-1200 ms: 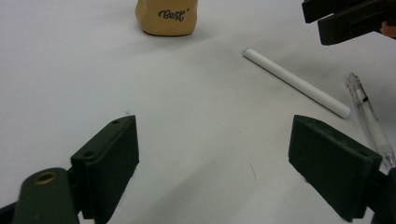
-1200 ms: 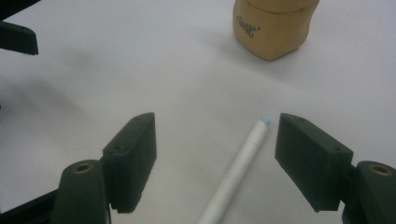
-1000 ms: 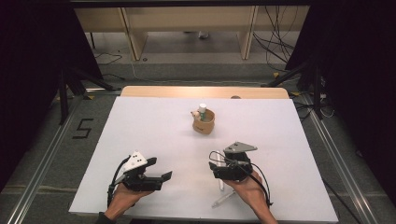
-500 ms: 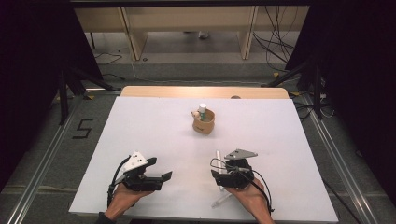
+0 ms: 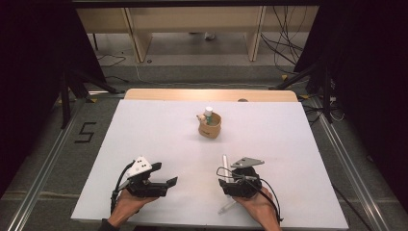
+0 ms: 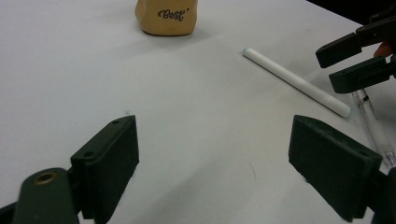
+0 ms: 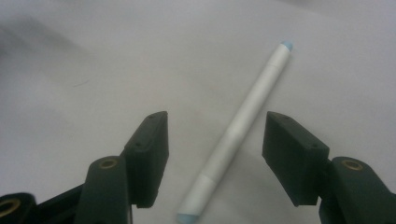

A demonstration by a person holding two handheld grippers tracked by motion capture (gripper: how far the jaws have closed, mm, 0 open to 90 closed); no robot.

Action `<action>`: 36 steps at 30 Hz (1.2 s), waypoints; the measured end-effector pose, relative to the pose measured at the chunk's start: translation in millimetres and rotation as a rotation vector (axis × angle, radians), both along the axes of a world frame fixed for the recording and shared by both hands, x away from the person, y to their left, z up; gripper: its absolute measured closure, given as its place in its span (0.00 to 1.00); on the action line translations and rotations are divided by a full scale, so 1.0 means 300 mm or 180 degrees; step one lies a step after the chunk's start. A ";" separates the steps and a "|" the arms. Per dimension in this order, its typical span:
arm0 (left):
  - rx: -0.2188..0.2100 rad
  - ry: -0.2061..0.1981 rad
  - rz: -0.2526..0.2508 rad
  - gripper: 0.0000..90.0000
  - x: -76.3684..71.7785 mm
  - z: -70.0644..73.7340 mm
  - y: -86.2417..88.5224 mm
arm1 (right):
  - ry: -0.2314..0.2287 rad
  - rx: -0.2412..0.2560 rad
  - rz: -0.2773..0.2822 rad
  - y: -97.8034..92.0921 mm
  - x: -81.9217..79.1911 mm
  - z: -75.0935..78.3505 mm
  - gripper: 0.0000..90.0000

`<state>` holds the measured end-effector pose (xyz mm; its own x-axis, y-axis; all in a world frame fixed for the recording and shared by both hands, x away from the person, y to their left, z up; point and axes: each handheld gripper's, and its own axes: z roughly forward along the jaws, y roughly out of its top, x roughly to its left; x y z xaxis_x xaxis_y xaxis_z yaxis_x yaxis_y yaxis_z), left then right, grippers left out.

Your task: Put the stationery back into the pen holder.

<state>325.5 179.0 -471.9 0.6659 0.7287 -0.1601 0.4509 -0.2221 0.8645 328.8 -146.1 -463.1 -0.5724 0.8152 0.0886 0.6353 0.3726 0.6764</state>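
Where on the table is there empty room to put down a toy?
The table lies bare left of the tan cup and on the far right edge. Bare too between cup and grippers. It is crowded by the right gripper, over a white pen.

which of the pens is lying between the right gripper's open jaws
The white pen with pale blue ends; the clear pen lies flat beside it, and a third stands in the tan cup.

In the high view, the right tool [image 5: 239, 185] covers the middle of the pen [image 5: 224, 161]. The left gripper view cuts off the cup [image 6: 166, 17] at the top edge. What stands inside the cup [image 5: 210, 125] is too small to identify.
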 end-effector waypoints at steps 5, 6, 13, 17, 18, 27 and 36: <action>0.0000 -0.0005 0.0004 0.17 0.000 0.000 0.000 | 0.0020 -0.0045 -0.0002 0.002 -0.006 -0.008 0.49; 0.0005 -0.0005 -0.0001 0.17 0.000 0.000 0.001 | 0.0025 -0.0057 -0.0002 0.003 -0.007 -0.011 0.49; 0.0002 -0.0004 0.0002 0.17 -0.001 0.000 -0.001 | 0.0050 -0.0118 -0.0008 0.009 -0.011 -0.025 0.55; 0.0002 -0.0002 0.0000 0.17 -0.001 0.000 0.000 | 0.0076 -0.0141 -0.0022 0.014 -0.012 -0.037 0.58; 0.0002 -0.0002 0.0000 0.17 -0.001 0.000 0.000 | 0.0087 -0.0151 -0.0025 0.015 -0.012 -0.041 0.59; 0.0009 0.0000 0.0001 0.17 0.000 -0.001 -0.001 | 0.0099 -0.0239 -0.0112 0.021 -0.015 -0.065 0.65; 0.0016 0.0000 -0.0004 0.17 0.000 -0.001 -0.002 | 0.0049 -0.0371 -0.0173 0.034 -0.021 -0.064 0.73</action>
<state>325.5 178.4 -472.3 0.6669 0.7286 -0.1564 0.4505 -0.2270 0.8634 322.6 -136.0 -482.4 -0.5263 0.8503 -0.0002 0.6668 0.4129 0.6204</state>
